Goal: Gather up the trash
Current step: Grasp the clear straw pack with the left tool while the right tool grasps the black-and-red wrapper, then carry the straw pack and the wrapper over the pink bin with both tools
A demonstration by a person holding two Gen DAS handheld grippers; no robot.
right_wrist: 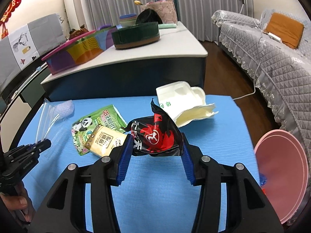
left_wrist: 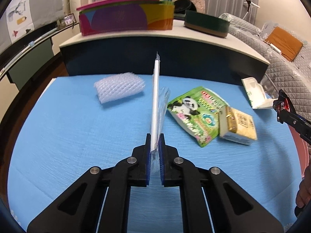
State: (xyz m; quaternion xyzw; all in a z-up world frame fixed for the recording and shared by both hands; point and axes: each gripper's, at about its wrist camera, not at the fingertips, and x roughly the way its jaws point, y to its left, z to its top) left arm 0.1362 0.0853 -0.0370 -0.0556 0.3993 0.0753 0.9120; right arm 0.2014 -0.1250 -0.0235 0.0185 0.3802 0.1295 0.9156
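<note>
Left wrist view, my left tool [left_wrist: 155, 145] squeezes a clear straw wrapper [left_wrist: 155, 97], my right tool [right_wrist: 154, 147] pinches a black and red snack bag [right_wrist: 155, 136], above the blue worktop [left_wrist: 68, 126].

Bench [left_wrist: 58, 136] cover: matt blue, finely ribbed. Black-red wrapper [right_wrist: 155, 136] glossy crinkled foil. Panda pouch [left_wrist: 194, 114] shiny printed plastic. Straw sleeve [left_wrist: 155, 101] clear film, white straw inside. Foam net [left_wrist: 119, 89] white, meshed. Left tongs [left_wrist: 155, 149] matt black plastic, blue ridged pads [left_wrist: 161, 155], metal pins. Sofa [right_wrist: 272, 58] grey quilted cloth.
</note>
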